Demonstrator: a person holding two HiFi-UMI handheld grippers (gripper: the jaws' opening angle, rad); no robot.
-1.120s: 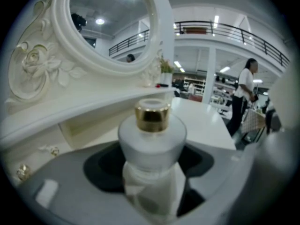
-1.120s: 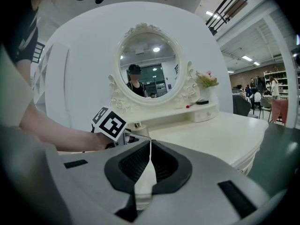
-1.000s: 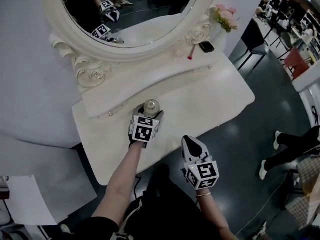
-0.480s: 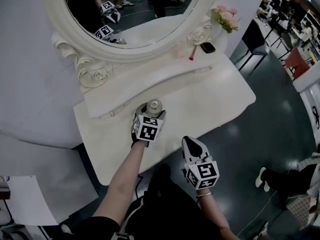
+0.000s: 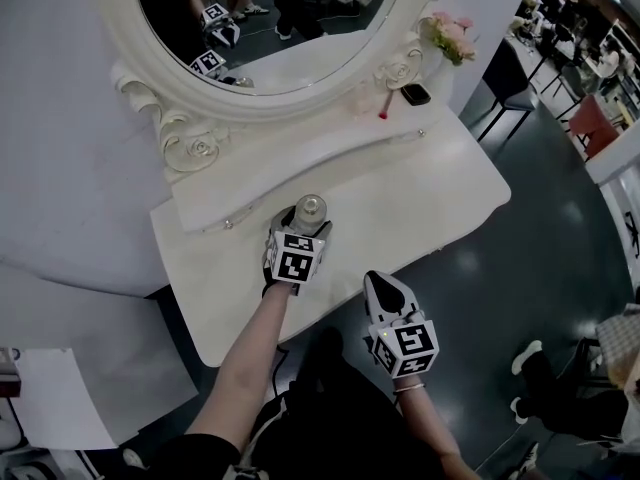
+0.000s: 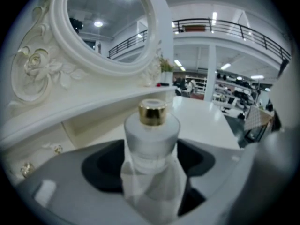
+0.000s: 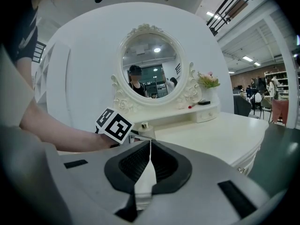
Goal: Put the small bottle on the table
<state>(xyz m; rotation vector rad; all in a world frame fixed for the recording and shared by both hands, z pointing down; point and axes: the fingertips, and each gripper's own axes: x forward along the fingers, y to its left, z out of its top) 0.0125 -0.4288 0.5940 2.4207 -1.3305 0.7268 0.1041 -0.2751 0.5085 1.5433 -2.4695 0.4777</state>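
The small frosted bottle with a gold cap stands upright on the white dressing table, near its raised back shelf. My left gripper reaches round it from the front. Its jaws are opening, and the bottle stands between them with the pads close along its lower sides. In the left gripper view the gripper frames the bottle's base. My right gripper hangs off the table's front edge, shut and empty. In its own view the right gripper shows its fingertips together.
A large oval mirror with carved roses rises behind the shelf. On the shelf's right end are pink flowers, a black object and a small red item. Dark floor lies to the right, where a person's feet show.
The left gripper and the bottle have stayed in place on the table. The right gripper has not moved. A person on the floor at the right has walked on.
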